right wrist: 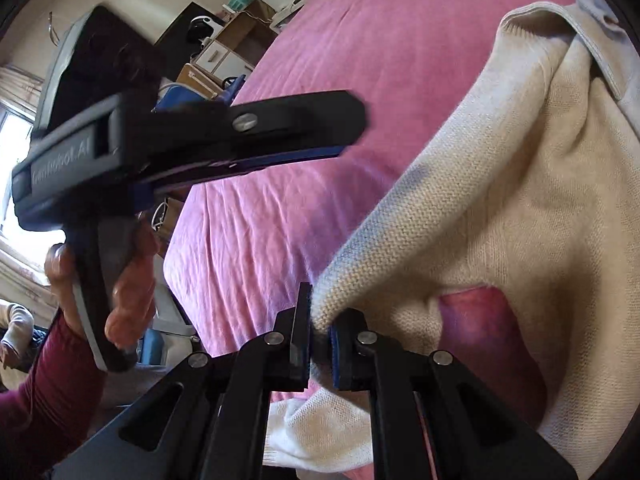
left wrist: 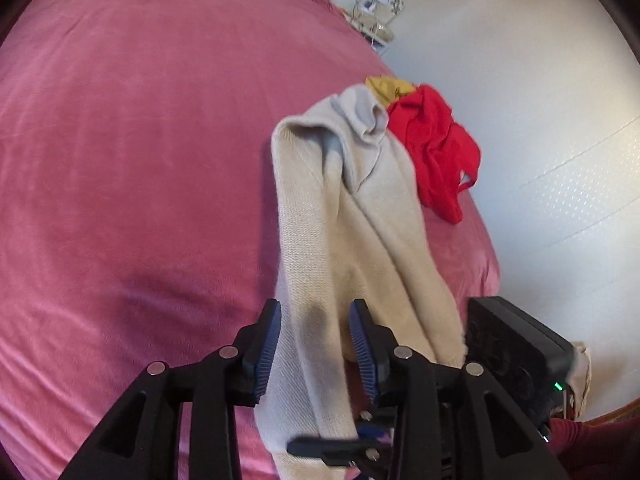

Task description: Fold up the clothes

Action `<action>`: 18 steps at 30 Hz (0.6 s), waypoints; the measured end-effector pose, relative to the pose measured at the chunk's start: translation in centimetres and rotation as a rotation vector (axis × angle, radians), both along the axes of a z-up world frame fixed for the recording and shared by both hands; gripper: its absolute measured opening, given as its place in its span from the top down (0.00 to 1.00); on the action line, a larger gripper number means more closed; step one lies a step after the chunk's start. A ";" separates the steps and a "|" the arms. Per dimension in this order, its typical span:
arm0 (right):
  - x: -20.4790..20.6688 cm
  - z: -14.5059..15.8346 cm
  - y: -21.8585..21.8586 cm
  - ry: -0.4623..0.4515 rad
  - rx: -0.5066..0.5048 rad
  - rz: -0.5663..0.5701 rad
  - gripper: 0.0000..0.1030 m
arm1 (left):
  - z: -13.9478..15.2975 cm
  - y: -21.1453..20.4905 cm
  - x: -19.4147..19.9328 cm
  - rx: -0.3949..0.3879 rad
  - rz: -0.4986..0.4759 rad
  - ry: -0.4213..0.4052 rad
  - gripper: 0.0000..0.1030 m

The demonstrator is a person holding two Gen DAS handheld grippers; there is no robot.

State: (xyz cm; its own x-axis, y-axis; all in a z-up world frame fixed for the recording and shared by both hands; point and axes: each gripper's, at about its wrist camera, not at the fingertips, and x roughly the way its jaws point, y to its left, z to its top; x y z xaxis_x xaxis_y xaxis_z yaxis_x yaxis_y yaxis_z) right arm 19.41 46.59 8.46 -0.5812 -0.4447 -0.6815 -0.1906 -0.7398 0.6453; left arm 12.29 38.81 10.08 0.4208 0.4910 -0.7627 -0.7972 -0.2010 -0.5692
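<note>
A cream knitted sweater with a grey collar (left wrist: 352,216) is hanging lifted above a bed covered in a pink plush blanket (left wrist: 132,152), its collar end trailing toward the blanket's far side. The right gripper (right wrist: 320,334), a black two-finger tool with blue ribbed pads, is pinching a bunched fold of the sweater's (right wrist: 520,200) knit tightly between its nearly closed jaws. The left gripper (left wrist: 316,320), of the same make, is standing with its jaws spread apart; a long strip of the sweater is passing between the two fingers, but neither pad is pressing on it. In the right wrist view the left gripper (right wrist: 344,128) is showing side-on and blurred, held by a hand (right wrist: 120,280) in a dark red sleeve above the pink blanket (right wrist: 340,60). Beyond the sweater's collar, a crumpled red garment (left wrist: 436,148) and a mustard-yellow garment (left wrist: 388,86) are lying together near the blanket's edge, beside a white wall (left wrist: 540,80).
</note>
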 end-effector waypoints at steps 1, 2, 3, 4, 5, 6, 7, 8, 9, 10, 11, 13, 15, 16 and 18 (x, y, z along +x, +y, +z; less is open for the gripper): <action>-0.4 0.0 -0.3 0.002 0.010 0.004 0.93 | -0.9 0.8 0.2 -0.020 -0.021 -0.033 0.64; -0.4 -0.1 -0.4 0.003 0.013 0.007 0.93 | -1.8 1.5 0.4 -0.036 -0.030 -0.063 0.63; -0.3 -0.2 -0.4 0.003 0.011 0.007 0.93 | -2.5 2.2 0.7 -0.053 -0.034 -0.068 0.63; -0.3 -0.3 -0.4 0.002 0.015 0.010 0.93 | -3.1 2.9 0.9 -0.066 -0.036 -0.064 0.63; -0.3 -0.4 -0.5 0.001 0.024 0.016 0.93 | -3.7 3.4 1.1 -0.075 -0.039 -0.080 0.64; -0.3 -0.5 -0.6 -0.001 0.033 0.022 0.93 | -4.0 3.8 1.2 -0.079 -0.037 -0.094 0.66; -0.3 -0.6 -0.7 -0.003 0.040 0.029 0.93 | -4.0 4.0 1.4 -0.072 -0.025 -0.091 0.68; -0.4 -0.6 -0.7 -0.005 0.046 0.034 0.92 | -4.0 4.1 1.4 -0.067 -0.008 -0.083 0.83; -0.3 -0.6 -0.6 -0.005 0.046 0.034 0.90 | -4.1 4.2 1.3 -0.076 0.026 -0.066 0.92; 0.0 -0.5 -0.4 -0.007 0.037 0.032 0.89 | -4.2 4.0 0.9 -0.073 0.071 -0.072 0.94; 0.4 -0.4 0.0 -0.009 0.037 0.027 0.88 | -4.4 3.6 0.3 -0.056 0.120 -0.099 0.96; 2.0 0.2 1.3 -0.018 0.036 0.006 0.80 | -4.3 2.3 -1.1 -0.019 0.220 -0.131 0.97; 4.4 1.2 3.4 -0.013 0.052 -0.055 0.79 | -4.1 0.9 -2.3 0.009 0.300 -0.140 0.97; 5.8 1.8 4.8 -0.012 0.077 -0.099 0.79 | -3.8 -0.1 -2.9 0.027 0.333 -0.146 0.97; 8.5 2.5 7.9 -0.020 0.121 -0.203 0.79 | -3.0 -2.0 -4.0 0.061 0.393 -0.154 0.97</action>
State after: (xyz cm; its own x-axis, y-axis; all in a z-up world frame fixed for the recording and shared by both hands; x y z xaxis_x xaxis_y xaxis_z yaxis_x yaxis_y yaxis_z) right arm 27.91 54.48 10.99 -0.6360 -0.2349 -0.7350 -0.3552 -0.7565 0.5491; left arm 8.29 36.86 7.06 0.2999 0.6790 -0.6701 -0.5714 -0.4347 -0.6961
